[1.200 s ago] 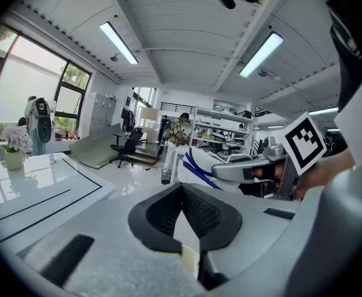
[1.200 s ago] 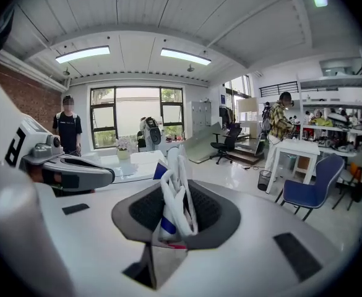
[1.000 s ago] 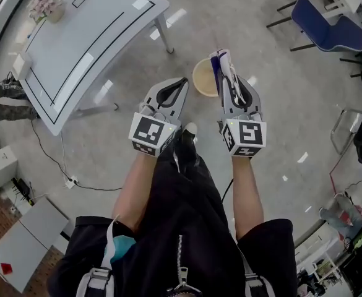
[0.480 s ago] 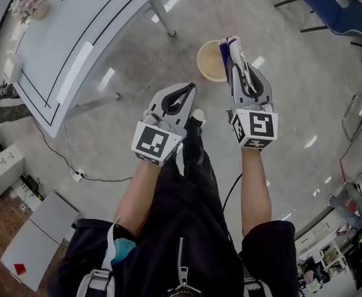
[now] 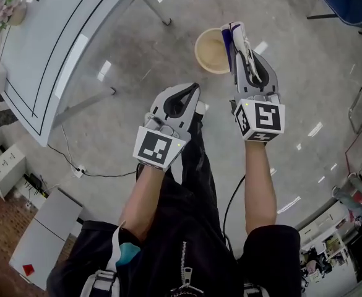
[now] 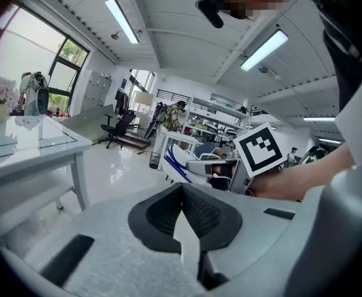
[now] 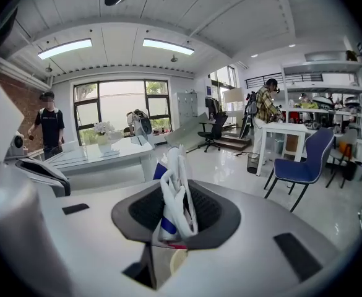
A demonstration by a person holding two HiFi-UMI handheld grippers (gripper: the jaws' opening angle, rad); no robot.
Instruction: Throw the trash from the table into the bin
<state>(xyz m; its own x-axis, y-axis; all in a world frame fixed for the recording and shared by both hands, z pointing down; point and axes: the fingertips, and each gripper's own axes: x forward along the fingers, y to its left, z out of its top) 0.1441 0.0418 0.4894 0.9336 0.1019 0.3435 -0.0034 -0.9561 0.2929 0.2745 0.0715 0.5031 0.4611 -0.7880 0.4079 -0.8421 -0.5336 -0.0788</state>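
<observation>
One piece of trash in hand: crumpled white-and-blue plastic wrapper, pinched between my right fingers, closed narrow on it, most of it sticking out past tips. Left fingers pressed together, empty, beside right ones. Round beige bin on floor well below, just beyond right tips; wrapper lines up with its rim, not its middle. Risk: release here, light film drifts, lands on floor. May also cling to pad.

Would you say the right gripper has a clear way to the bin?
Probably yes: the right gripper, shut on a white-and-blue wrapper, hangs by the rim of the bin in the head view, nothing between them.
</observation>
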